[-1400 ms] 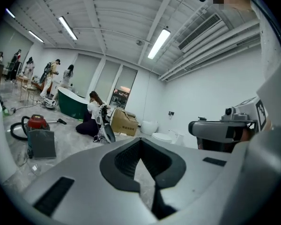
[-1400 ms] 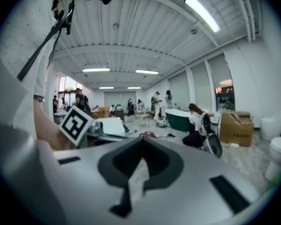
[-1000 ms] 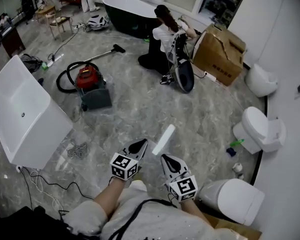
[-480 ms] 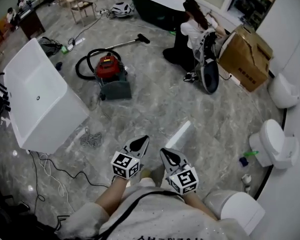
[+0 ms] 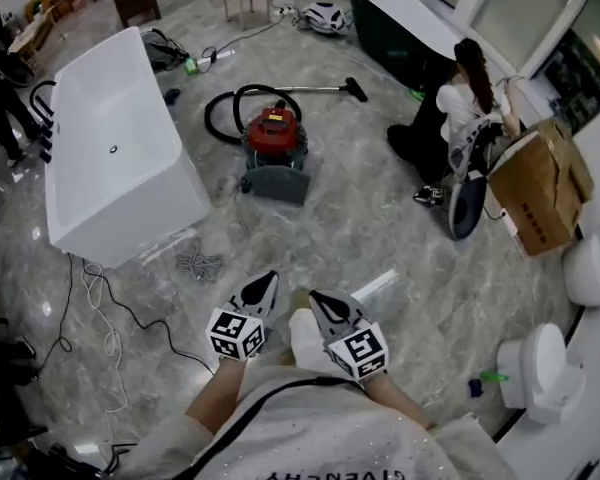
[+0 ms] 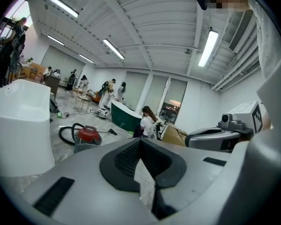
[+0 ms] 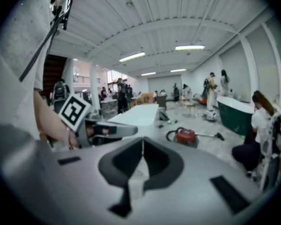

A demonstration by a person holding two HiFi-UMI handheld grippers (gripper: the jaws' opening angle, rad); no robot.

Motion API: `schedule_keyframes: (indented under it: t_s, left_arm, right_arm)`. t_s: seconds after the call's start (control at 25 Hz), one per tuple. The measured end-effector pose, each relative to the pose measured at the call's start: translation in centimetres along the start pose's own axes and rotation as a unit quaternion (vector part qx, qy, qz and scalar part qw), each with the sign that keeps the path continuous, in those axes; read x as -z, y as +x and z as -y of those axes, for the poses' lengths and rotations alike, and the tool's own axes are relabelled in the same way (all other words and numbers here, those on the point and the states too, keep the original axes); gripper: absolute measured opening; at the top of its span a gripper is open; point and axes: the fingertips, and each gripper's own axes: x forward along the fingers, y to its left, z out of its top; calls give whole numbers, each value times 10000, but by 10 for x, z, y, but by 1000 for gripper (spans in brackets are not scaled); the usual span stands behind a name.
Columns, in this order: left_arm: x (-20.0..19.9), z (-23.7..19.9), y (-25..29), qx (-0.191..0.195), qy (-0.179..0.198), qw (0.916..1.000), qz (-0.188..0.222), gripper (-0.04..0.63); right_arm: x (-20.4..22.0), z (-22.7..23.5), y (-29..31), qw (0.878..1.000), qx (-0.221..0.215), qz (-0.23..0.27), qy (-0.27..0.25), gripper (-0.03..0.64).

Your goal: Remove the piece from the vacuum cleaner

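Vacuum cleaner (image 5: 274, 134): likely heavy, rigid | I'd grip its stiff wand (image 5: 315, 90) | left gripper (image 5: 264, 286), right gripper (image 5: 320, 304): both clenched, empty

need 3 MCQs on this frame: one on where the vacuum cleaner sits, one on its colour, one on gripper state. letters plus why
1. Where is the vacuum cleaner?
A) on the floor between the white tub and the kneeling person
B) inside the white tub
C) leaning on the kneeling person

2. What colour is its body?
A) blue
B) red
C) yellow

3. The left gripper and right gripper are:
A) both wide open
B) left clamped on the vacuum cleaner
C) both shut, empty

Key: 1 A, the head view shows it standing on the floor between the two; 2 B, its housing is plainly red; 3 C, each gripper view shows its jaws together with nothing between.
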Motion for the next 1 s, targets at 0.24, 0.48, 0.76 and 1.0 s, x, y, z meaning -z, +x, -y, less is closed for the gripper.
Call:
schedule_keyframes:
  t_s: [0.24, 0.48, 0.76, 1.0]
  left_arm:
    - [-28, -46, 23, -476, 15, 9987, 155, 20]
    - [-44, -80, 59, -821, -138, 9964, 176, 20]
    - [-50, -102, 102, -969, -323, 9947, 78, 20]
    - [-43, -106, 129, -917, -450, 9947, -116, 20]
  right_arm:
    - [-20, 30, 59, 9975, -657, -124, -233, 15]
    - [-30, 64, 99, 9938, -1060, -203, -261, 15]
    - [-22, 115, 121, 9930, -1085, -464, -104, 15]
    - [-10, 143, 139, 9916, -1084, -703, -28, 15]
